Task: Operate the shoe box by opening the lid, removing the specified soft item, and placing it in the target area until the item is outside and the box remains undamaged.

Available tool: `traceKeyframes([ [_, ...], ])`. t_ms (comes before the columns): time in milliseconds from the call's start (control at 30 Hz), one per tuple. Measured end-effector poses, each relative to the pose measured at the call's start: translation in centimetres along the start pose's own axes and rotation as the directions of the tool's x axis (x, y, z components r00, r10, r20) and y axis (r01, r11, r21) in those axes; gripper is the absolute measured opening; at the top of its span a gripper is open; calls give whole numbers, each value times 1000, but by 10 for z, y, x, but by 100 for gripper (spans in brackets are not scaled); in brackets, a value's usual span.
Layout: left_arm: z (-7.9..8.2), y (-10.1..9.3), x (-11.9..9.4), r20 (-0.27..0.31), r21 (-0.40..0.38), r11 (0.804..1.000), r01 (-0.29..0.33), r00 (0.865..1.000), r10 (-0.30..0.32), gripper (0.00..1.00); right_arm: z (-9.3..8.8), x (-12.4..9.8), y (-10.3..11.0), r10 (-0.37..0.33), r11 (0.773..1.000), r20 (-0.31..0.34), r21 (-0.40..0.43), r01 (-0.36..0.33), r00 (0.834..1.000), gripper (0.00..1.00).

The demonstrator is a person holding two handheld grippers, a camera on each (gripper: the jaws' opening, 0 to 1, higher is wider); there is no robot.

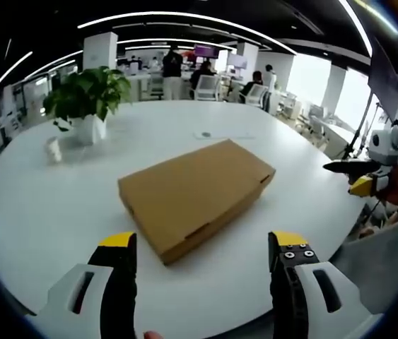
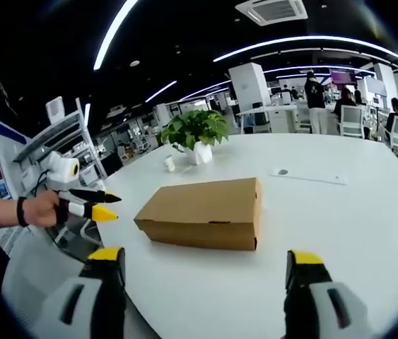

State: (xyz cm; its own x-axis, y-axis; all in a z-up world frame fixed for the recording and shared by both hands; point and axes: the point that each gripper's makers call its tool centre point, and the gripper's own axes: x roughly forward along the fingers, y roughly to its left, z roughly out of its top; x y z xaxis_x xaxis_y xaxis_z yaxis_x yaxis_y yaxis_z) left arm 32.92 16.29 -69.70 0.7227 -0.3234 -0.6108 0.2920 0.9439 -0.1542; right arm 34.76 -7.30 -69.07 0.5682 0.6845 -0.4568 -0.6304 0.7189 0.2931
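A brown cardboard shoe box (image 1: 196,194) lies shut on the white table (image 1: 50,212), its lid flat. In the right gripper view the shoe box (image 2: 204,210) shows its long side, lid down. My left gripper (image 1: 202,247) hangs open just short of the box's near corner, with nothing between its yellow-tipped jaws. My right gripper (image 2: 204,265) is open too, in front of the box and apart from it. The right gripper (image 1: 358,176) comes in at the right edge of the left gripper view, and the left gripper (image 2: 92,203) appears at the left of the right gripper view.
A potted green plant (image 1: 89,99) in a white pot stands at the far left of the table, with a small white cup (image 1: 54,150) near it. A flat sheet with a small dark disc (image 1: 209,134) lies behind the box. Office chairs (image 1: 206,88) and people are beyond the table.
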Motion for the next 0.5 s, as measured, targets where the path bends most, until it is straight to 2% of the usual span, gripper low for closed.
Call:
traceKeyframes([
  [267,-9,6,10,-22,-3,1000,5,1000,-5,78,2,22,0,25,1000,-11,10,-25,1000,94],
  [500,-15,17,16,-31,-24,1000,2,1000,-3,78,1,36,-11,25,1000,-24,8,-25,999,94],
])
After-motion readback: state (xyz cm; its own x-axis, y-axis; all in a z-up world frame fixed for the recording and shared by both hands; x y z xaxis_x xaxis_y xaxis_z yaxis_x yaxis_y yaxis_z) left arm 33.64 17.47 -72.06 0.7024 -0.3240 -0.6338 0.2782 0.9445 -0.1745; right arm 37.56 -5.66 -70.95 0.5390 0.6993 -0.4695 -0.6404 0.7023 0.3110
